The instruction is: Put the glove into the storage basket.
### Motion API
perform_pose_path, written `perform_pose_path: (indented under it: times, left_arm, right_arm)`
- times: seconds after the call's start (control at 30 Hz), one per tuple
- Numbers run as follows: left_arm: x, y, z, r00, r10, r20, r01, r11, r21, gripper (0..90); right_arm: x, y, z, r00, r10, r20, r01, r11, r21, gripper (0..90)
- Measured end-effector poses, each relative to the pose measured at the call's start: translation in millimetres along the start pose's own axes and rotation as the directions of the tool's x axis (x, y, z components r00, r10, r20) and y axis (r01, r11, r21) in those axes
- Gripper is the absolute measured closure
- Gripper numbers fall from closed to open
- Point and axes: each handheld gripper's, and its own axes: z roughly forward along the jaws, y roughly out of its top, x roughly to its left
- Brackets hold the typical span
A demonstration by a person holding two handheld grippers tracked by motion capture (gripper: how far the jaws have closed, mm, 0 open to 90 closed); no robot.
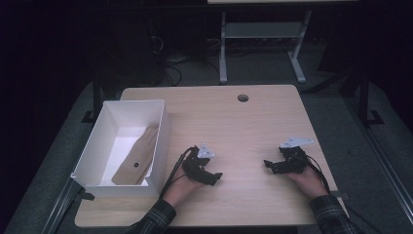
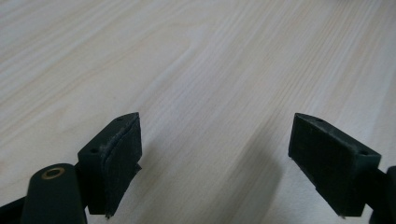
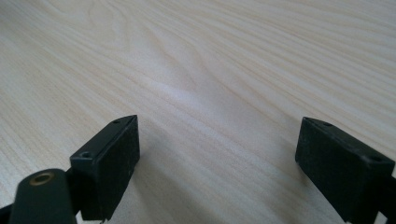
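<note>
Both claws sit low on the wood surface [image 1: 253, 126], lower half of the high view. Left claw [image 1: 217, 176] is lower centre, just right of the white box [image 1: 160, 139]; right claw [image 1: 267, 164] is lower right, well apart from the left one. Left gripper view: left claw [image 2: 215, 158] spread wide, nothing between the pads, bare wood grain beyond. Right gripper view: right claw [image 3: 217, 163] also wide, empty, wood grain beyond. Nearest item is a tan glove-like piece [image 1: 138, 156] lying flat inside the white box, left of frame, leaning against the box's right wall, small dark spot on it. Neither claw touches the box or the piece. Plaid sleeves [image 1: 155, 218] enter from the bottom edge.
</note>
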Motion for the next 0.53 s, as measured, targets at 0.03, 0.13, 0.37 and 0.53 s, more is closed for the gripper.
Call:
perform_pose_path:
  times: [0.03, 0.13, 0.37, 0.53]
  left_arm:
    - [-0.8, -1.3, 1.1, 0.9999, 0.01, -0.012, -0.01, 0.9999, -0.006, 15.0]
    - [-2.7, -4.4, 2.7, 0.9997, 0.022, -0.009, -0.022, 0.9991, -0.036, 12.8]
    - [-4.9, -7.5, 4.6, 0.9995, 0.03, -0.001, -0.03, 0.9968, -0.074, 12.7]
    - [-4.9, -7.5, 4.6, 0.9995, 0.03, -0.001, -0.03, 0.9968, -0.074, 12.8]
  right_arm:
    - [0.0, 0.0, 0.0, 1.0, 0.0, 0.0, 0.0, 1.0, 0.0, 13.3]
    - [0.1, 0.0, -0.1, 1.0, 0.002, -0.001, -0.002, 1.0, 0.0, 13.3]
    - [0.6, 0.0, 0.0, 1.0, 0.006, 0.0, -0.006, 1.0, -0.001, 13.3]
    - [0.5, -0.2, -0.1, 1.0, 0.003, 0.002, -0.003, 1.0, 0.001, 13.3]
